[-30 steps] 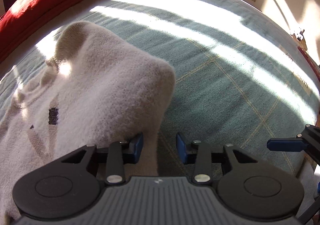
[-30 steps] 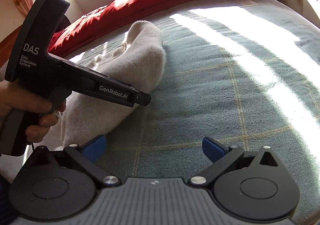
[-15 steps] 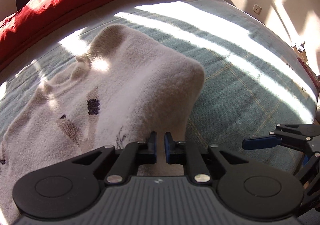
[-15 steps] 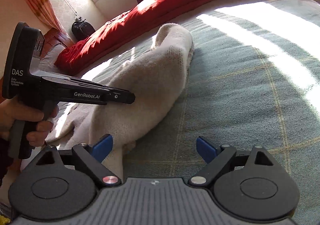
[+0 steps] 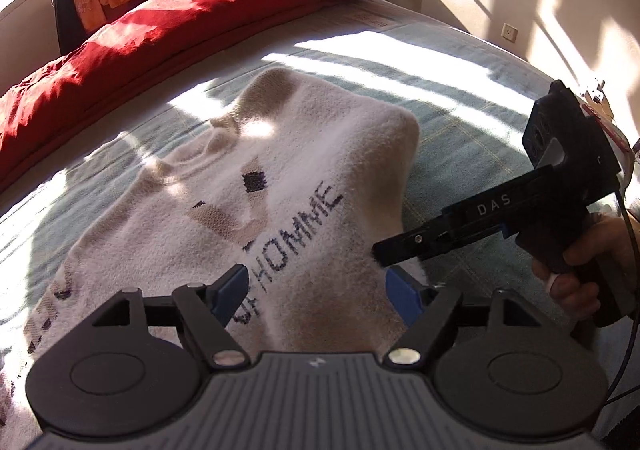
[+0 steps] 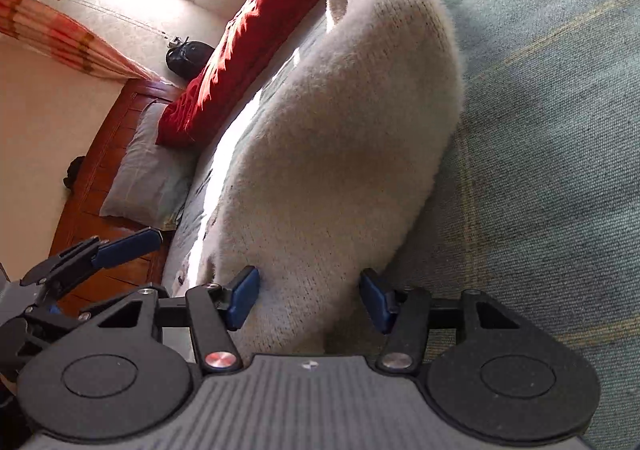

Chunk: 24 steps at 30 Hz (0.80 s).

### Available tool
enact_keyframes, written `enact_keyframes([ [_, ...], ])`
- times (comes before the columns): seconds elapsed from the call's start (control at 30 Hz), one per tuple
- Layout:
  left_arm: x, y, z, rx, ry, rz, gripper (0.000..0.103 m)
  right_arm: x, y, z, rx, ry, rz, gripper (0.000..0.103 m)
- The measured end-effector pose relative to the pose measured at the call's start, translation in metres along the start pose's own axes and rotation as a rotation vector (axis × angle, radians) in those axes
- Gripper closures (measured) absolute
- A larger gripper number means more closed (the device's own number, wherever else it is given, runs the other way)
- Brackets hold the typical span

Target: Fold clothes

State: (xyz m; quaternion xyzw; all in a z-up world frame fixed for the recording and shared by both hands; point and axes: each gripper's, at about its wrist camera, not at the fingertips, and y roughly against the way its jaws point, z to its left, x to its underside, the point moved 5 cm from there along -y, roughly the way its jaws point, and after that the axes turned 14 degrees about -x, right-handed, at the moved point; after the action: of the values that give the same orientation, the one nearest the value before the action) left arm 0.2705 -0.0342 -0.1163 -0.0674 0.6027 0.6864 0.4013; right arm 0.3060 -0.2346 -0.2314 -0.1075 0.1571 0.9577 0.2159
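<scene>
The sweater (image 5: 280, 186) lies on the bed (image 5: 460, 62), chest side up, with its long axis running from the hem close under the grippers away toward the collar and the red duvet (image 5: 192, 22). Its right side is rolled up in a thick sleeve-like ridge that runs the same way. The right gripper (image 6: 308, 300) is nearer that ridge: its jaws stand apart and straddle the near end, the fabric between the blue pads but not yet pinched, as far as I can tell. The left gripper (image 5: 320, 296) hovers over the hem with its jaws also wide apart, holding nothing. The coming move likely turns on the right jaws closing across the ridge, square to its length, so it can be carried leftward over the chest.
</scene>
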Motion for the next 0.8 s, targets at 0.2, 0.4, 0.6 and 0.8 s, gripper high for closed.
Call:
enact_keyframes([
  [0.2, 0.035, -0.006, 0.019, 0.001, 0.040, 0.032, 0.026, -0.012, -0.019, 0.047, -0.020, 0.070, -0.003, 0.038],
  [0.4, 0.050, 0.001, 0.050, -0.037, 0.126, -0.003, 0.026, -0.017, -0.071, 0.124, -0.023, 0.267, 0.082, 0.035],
  [0.6, 0.080, 0.016, 0.094, -0.069, 0.232, -0.005, 0.026, -0.019, -0.136, 0.150, -0.053, 0.308, 0.164, 0.034],
  [0.8, 0.113, 0.020, 0.122, -0.085, 0.320, 0.029, 0.026, -0.009, -0.211, 0.142, 0.020, 0.319, 0.264, 0.036],
])
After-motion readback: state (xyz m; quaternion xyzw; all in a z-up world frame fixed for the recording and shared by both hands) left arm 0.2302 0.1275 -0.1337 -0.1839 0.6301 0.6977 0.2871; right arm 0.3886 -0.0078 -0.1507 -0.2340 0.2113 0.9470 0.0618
